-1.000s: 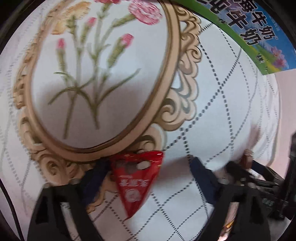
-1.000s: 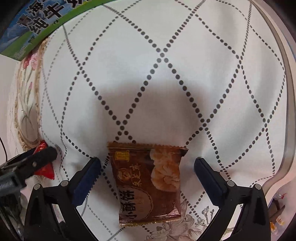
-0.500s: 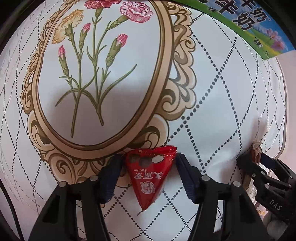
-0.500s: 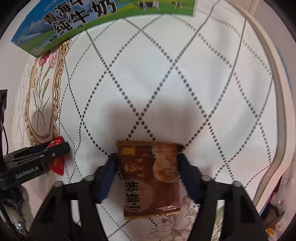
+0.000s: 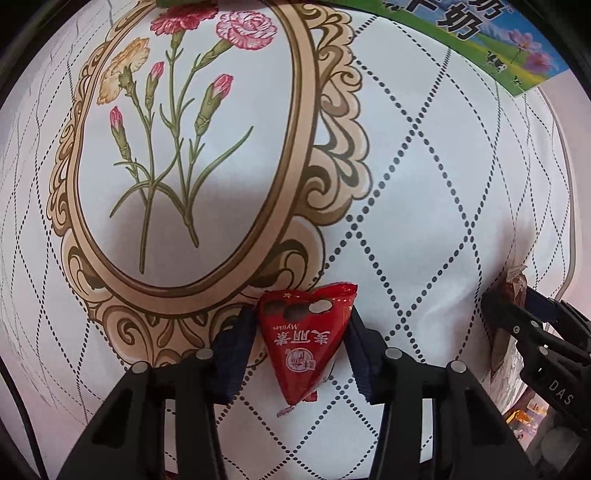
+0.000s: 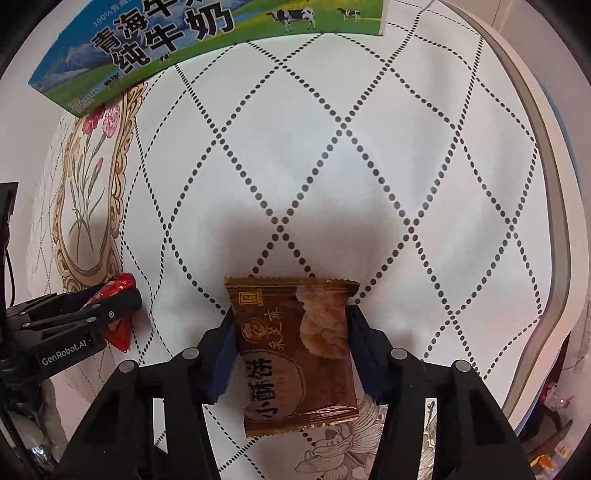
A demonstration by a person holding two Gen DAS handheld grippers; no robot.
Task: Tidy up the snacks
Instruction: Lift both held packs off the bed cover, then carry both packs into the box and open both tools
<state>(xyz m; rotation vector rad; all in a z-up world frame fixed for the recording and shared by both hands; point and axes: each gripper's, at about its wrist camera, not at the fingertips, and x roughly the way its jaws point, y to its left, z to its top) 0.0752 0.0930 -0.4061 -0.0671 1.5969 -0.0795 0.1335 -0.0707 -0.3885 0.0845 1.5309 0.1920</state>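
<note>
**Two grippers, two snacks, above a patterned bench**

A white cloth (image 6: 369,166) covered the bench (image 6: 546,155), printed with dotted diamond lines and, toward the left gripper's side, a gold-scrolled oval frame (image 5: 177,155) enclosing carnations. The bench's pale rounded rim curved along the right edge of the right wrist view; beyond it lay only dim, blurred clutter that could not be made out.

At the far edge of the cloth lay a milk carton (image 6: 177,40), blue and green, with cows and large black characters on its face. Whether it was open, or what it held, could not be told. Its corner also showed at the top right of the left wrist view (image 5: 480,33).

The right gripper (image 6: 291,343) pointed straight down. Its jaws were closing, and the blue pads pressed both sides of a brown pastry packet (image 6: 295,354), whose crimped top edge stood clear beyond the fingertips. From the left wrist view this packet appeared edge-on at the far right (image 5: 508,317).

The left gripper (image 5: 301,339) also pointed down, jaws drawn in as narrow as they went, clamped on a small red triangular snack pouch (image 5: 304,332), wide end away from the camera and tip toward it. The right wrist view showed the pouch (image 6: 118,306) near the oval frame's lower end, well apart from the brown packet.
</note>
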